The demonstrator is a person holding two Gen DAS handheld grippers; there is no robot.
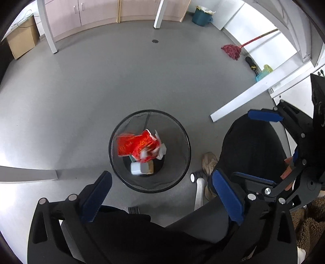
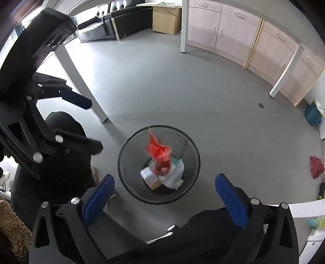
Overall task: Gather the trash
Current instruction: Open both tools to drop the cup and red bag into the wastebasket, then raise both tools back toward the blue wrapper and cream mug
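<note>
A black mesh waste bin (image 1: 150,183) stands on the grey floor below both grippers; it also shows in the right wrist view (image 2: 130,186). A blurred red wrapper (image 1: 134,145) is inside the bin's mouth, in mid-air in the right wrist view (image 2: 159,151). White paper (image 2: 174,176) and a small white box (image 1: 140,167) lie at the bottom. My left gripper (image 1: 162,195) is open and empty above the bin. My right gripper (image 2: 165,195) is open and empty above it too, and shows in the left wrist view (image 1: 262,146).
White table legs (image 1: 159,14) and pale cabinets (image 2: 233,30) stand behind. A red mop (image 1: 231,51), a teal bin (image 1: 202,16) and a cardboard box (image 1: 22,39) line the edges. The person's legs and shoe (image 1: 209,162) are beside the bin. A dark sofa (image 2: 105,22) stands at the far side.
</note>
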